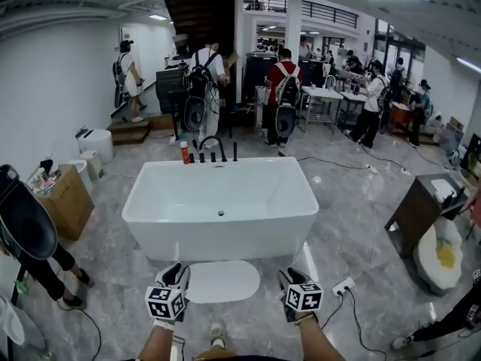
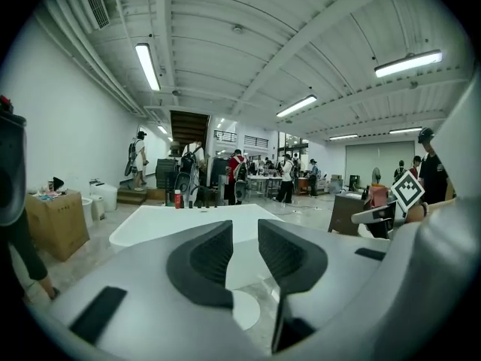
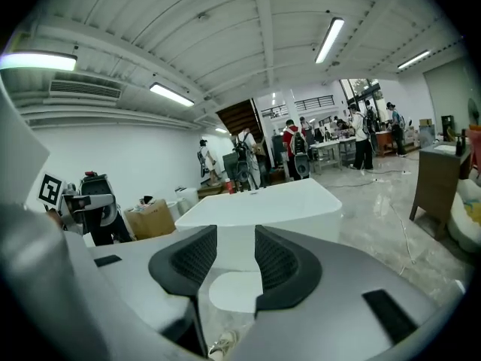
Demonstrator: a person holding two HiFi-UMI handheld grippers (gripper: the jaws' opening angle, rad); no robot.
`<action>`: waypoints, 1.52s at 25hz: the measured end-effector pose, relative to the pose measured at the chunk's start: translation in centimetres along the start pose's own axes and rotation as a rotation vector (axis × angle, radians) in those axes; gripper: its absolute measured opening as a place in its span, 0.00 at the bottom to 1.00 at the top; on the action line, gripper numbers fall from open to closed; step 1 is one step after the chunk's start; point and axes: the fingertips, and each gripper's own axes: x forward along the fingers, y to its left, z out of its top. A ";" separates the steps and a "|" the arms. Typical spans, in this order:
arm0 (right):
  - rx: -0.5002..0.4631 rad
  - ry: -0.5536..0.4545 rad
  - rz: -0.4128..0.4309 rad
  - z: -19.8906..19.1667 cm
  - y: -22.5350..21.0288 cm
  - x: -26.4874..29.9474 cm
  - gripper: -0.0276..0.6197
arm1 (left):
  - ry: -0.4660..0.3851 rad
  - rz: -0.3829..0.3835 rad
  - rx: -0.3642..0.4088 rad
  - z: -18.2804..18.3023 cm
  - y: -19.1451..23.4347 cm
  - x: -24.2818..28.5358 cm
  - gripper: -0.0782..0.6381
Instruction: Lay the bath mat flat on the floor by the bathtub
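Mat (image 1: 222,280): white, oval, laid flat on the floor (image 1: 342,228) just before the tub's (image 1: 218,235) near side. Left gripper (image 1: 175,272): held by the mat's left edge, jaws parted, nothing gripped. Right gripper (image 1: 289,278): held beside its right edge, jaws parted, empty.

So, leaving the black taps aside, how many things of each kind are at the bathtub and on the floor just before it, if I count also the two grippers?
bathtub: 1
bath mat: 1
red bottle: 1
grippers: 2 (left gripper, right gripper)
Total: 5
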 end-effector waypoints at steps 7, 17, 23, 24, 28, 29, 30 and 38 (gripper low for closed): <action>-0.016 -0.097 0.001 3.5 0.7 -5.1 0.31 | -0.057 -0.069 0.023 3.3 -5.0 -1.5 0.28; -0.049 -0.218 0.090 9.5 5.4 -10.4 0.29 | -0.170 -0.035 0.062 9.8 -8.1 -6.3 0.28; -0.083 -0.237 0.087 10.7 6.3 -11.7 0.27 | -0.206 0.023 0.075 11.5 -8.1 -8.6 0.27; -0.089 -0.235 0.082 10.8 6.3 -11.8 0.27 | -0.208 0.034 0.074 11.6 -7.9 -8.9 0.26; -0.095 -0.238 0.080 11.3 6.4 -11.9 0.27 | -0.221 0.074 0.078 12.5 -7.4 -9.5 0.20; -0.095 -0.238 0.079 11.2 6.4 -12.0 0.27 | -0.224 0.082 0.082 12.6 -7.5 -9.6 0.19; -0.096 -0.237 0.079 11.1 6.3 -12.1 0.27 | -0.226 0.089 0.086 12.5 -7.6 -9.8 0.18; -0.127 -0.225 0.072 10.5 6.4 -13.2 0.24 | -0.233 0.091 0.093 12.6 -8.7 -11.0 0.14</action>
